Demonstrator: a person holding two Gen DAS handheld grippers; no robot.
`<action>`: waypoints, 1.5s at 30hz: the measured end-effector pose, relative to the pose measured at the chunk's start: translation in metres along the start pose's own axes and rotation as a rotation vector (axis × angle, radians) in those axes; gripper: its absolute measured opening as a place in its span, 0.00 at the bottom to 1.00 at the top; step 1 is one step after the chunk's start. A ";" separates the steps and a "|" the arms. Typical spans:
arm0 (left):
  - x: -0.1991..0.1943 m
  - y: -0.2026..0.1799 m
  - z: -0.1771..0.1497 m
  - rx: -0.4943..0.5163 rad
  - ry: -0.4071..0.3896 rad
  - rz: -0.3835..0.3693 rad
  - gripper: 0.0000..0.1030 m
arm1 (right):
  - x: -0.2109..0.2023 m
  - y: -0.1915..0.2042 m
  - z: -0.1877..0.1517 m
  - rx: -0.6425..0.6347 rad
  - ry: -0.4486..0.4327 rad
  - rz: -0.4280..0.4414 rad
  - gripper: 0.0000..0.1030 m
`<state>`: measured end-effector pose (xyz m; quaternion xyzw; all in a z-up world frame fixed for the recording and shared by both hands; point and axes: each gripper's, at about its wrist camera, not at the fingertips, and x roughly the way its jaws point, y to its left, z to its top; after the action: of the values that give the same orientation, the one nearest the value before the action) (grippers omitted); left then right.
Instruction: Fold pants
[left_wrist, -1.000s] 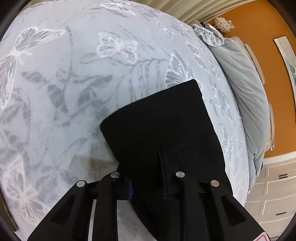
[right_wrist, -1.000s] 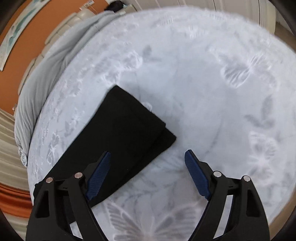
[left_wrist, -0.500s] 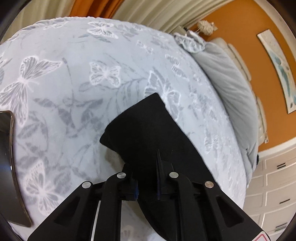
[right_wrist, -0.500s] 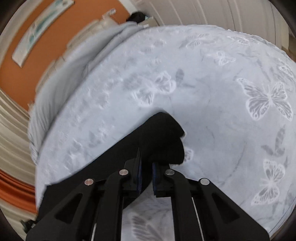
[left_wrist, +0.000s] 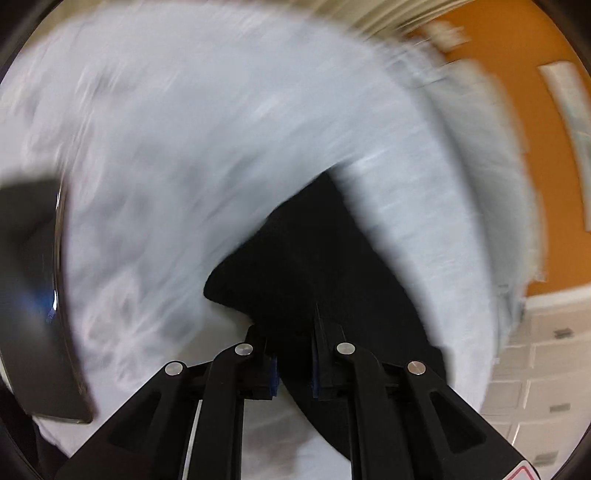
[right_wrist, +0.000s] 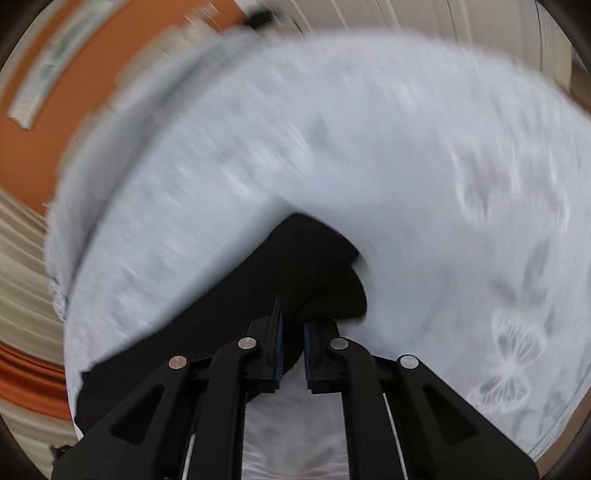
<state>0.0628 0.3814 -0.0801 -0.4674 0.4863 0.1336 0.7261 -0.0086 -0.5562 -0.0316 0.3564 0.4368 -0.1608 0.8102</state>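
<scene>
The black pants (left_wrist: 317, 266) lie partly folded on a pale butterfly-print bedspread (left_wrist: 184, 166). My left gripper (left_wrist: 294, 354) is shut on one corner of the pants' end and holds it lifted off the bed. In the right wrist view my right gripper (right_wrist: 291, 350) is shut on the other corner of the black pants (right_wrist: 310, 273), also raised above the bedspread (right_wrist: 424, 184). The cloth bunches just ahead of both sets of fingers. Both views are smeared by motion.
A grey duvet (left_wrist: 491, 155) is piled along the bed's far side by an orange wall (left_wrist: 546, 122). A dark flat object with a shiny rim (left_wrist: 33, 295) lies at the left edge of the left wrist view. White drawers (left_wrist: 535, 369) stand at the right.
My right gripper went from open beside the pants to shut on their corner. Both grippers have lifted the pants' end and are moving fast; both views have gone blurred.
</scene>
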 end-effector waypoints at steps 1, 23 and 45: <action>0.006 0.006 -0.002 -0.016 0.016 -0.001 0.10 | 0.007 0.000 -0.003 -0.021 0.023 -0.012 0.08; -0.009 -0.159 -0.127 0.625 -0.337 0.216 0.59 | -0.006 0.031 0.005 -0.007 -0.101 0.113 0.09; 0.030 -0.165 -0.125 0.619 -0.222 0.251 0.65 | 0.066 0.357 -0.270 -1.070 0.167 0.291 0.15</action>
<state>0.1121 0.1854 -0.0254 -0.1444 0.4755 0.1178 0.8598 0.0725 -0.1108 -0.0284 -0.0363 0.4664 0.2252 0.8547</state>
